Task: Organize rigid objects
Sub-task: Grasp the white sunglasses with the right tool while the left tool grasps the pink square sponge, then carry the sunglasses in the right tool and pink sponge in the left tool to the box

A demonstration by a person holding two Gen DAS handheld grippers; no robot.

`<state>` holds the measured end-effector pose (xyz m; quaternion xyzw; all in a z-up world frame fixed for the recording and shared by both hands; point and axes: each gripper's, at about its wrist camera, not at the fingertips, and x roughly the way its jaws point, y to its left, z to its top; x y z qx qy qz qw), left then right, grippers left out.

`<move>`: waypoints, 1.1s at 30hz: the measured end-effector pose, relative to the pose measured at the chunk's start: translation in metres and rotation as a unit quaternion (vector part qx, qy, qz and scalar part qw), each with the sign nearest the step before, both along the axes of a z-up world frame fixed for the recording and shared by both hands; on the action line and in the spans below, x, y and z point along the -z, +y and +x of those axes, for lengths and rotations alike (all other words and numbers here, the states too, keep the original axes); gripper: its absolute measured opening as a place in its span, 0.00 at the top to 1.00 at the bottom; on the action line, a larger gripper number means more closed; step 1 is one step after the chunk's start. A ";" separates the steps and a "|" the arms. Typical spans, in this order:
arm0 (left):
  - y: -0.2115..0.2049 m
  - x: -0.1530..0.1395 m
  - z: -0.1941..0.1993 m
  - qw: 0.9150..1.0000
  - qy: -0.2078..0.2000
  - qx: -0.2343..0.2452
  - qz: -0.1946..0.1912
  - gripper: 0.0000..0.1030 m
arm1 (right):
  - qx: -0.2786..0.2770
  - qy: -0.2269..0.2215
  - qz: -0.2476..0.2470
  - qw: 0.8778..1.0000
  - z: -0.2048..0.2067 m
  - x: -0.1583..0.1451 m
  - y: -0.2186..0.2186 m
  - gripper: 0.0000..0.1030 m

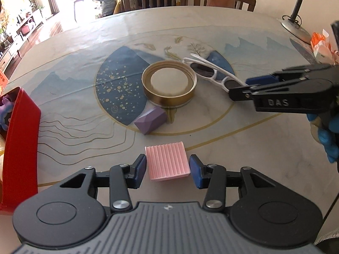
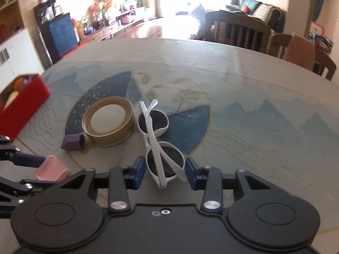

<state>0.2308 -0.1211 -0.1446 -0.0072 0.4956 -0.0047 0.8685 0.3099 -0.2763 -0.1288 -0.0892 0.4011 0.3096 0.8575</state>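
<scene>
Lying btwn open L hand-held gripper (image 1: 167,168) fingers: pink tray (image 1: 167,161).

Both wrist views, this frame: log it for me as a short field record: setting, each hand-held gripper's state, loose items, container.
setting: round table with a painted cloth, chairs behind
left hand-held gripper: open, fingers either side of the pink ribbed tray; contact unclear
right hand-held gripper: open, straddling one lens of the folded white sunglasses
other loose items: gold lid, purple block
container: red box at the table's left edge, already holding items
</scene>
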 end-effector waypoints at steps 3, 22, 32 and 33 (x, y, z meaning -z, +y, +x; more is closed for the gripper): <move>0.000 -0.003 -0.001 1.000 -0.002 0.000 -0.001 0.57 | 0.019 0.003 0.016 1.000 -0.007 -0.007 -0.009 0.61; 0.016 -0.047 -0.028 0.999 -0.039 -0.004 -0.012 0.57 | 0.021 -0.001 0.049 0.999 -0.069 -0.065 -0.003 0.61; 0.053 -0.069 -0.048 0.997 -0.066 -0.024 -0.010 0.57 | 0.003 -0.015 0.058 0.998 -0.097 -0.091 0.035 0.61; 0.058 -0.070 -0.049 0.997 -0.068 -0.026 -0.010 0.57 | 0.002 -0.017 0.059 0.998 -0.099 -0.093 0.040 0.61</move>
